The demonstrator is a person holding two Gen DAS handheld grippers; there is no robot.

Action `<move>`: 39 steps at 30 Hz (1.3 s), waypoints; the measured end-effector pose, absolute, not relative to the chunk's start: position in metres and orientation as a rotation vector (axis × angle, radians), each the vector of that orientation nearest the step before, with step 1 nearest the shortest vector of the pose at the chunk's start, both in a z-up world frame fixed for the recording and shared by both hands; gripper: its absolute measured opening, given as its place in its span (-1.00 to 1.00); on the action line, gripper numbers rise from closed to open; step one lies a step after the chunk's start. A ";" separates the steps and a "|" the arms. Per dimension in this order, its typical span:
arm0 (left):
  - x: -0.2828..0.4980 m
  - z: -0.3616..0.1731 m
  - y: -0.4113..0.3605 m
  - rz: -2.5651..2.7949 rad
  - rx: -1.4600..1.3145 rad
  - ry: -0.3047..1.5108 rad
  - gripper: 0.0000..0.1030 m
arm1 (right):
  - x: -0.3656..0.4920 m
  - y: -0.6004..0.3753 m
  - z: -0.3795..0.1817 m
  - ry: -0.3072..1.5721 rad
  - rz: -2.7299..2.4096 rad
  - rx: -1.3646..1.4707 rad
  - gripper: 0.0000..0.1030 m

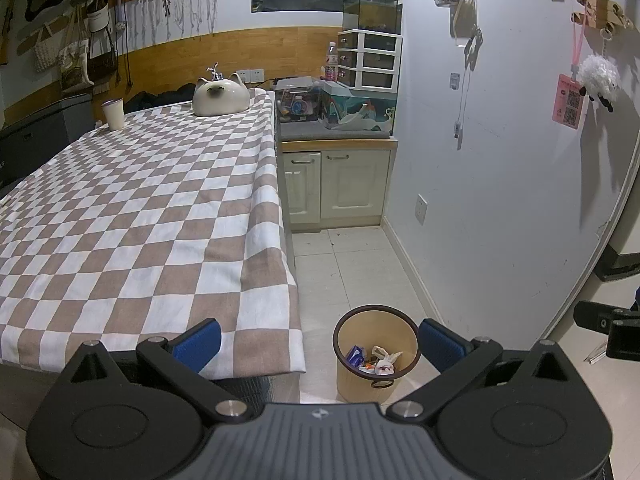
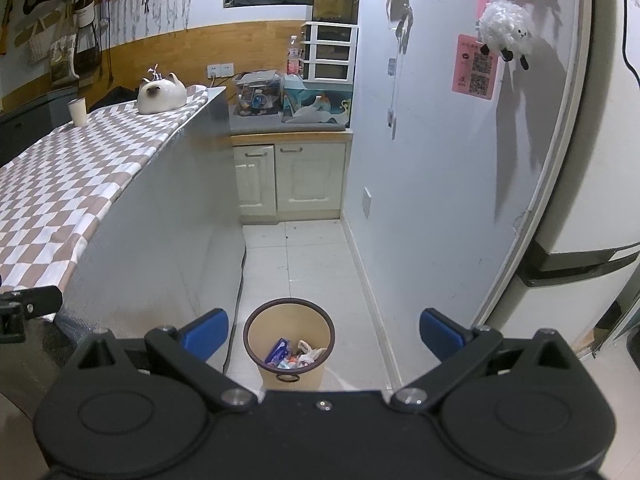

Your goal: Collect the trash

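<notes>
A tan waste bin with a dark rim stands on the tiled floor beside the table; the right wrist view shows the same waste bin. Inside lie crumpled wrappers, blue and white, seen again as wrappers from the right side. My left gripper is open over the table's near corner, with nothing between its blue pads. My right gripper is open too, held above the bin and empty. The right gripper's black body shows at the edge of the left wrist view.
The table under a checked cloth carries a cat-shaped ceramic piece and a white cup at its far end. A cream cabinet with tanks stands at the back. A fridge rises on the right.
</notes>
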State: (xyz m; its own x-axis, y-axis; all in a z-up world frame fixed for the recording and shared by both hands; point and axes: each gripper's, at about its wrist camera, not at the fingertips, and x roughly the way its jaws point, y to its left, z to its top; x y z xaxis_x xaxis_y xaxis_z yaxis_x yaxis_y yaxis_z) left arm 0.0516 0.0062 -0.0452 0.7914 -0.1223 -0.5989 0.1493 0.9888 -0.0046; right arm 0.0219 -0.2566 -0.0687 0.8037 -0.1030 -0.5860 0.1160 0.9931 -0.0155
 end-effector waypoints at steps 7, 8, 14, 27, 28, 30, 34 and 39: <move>0.051 -0.045 0.006 -0.147 0.044 0.641 1.00 | 0.022 -0.257 -0.069 0.628 -0.116 0.020 1.00; 0.051 -0.045 0.005 -0.146 0.044 0.641 1.00 | 0.022 -0.257 -0.069 0.629 -0.116 0.020 1.00; 0.051 -0.046 0.005 -0.146 0.044 0.642 1.00 | 0.022 -0.257 -0.069 0.628 -0.116 0.020 1.00; 0.052 -0.046 0.006 -0.148 0.043 0.643 1.00 | 0.022 -0.258 -0.070 0.631 -0.117 0.021 1.00; 0.052 -0.046 0.006 -0.147 0.043 0.643 1.00 | 0.022 -0.258 -0.070 0.630 -0.116 0.021 1.00; 0.051 -0.046 0.006 -0.148 0.042 0.642 1.00 | 0.022 -0.258 -0.070 0.631 -0.116 0.021 1.00; 0.052 -0.047 0.006 -0.148 0.042 0.644 1.00 | 0.022 -0.259 -0.071 0.632 -0.117 0.021 1.00; 0.052 -0.050 0.006 -0.146 0.041 0.647 1.00 | 0.022 -0.260 -0.071 0.632 -0.117 0.021 1.00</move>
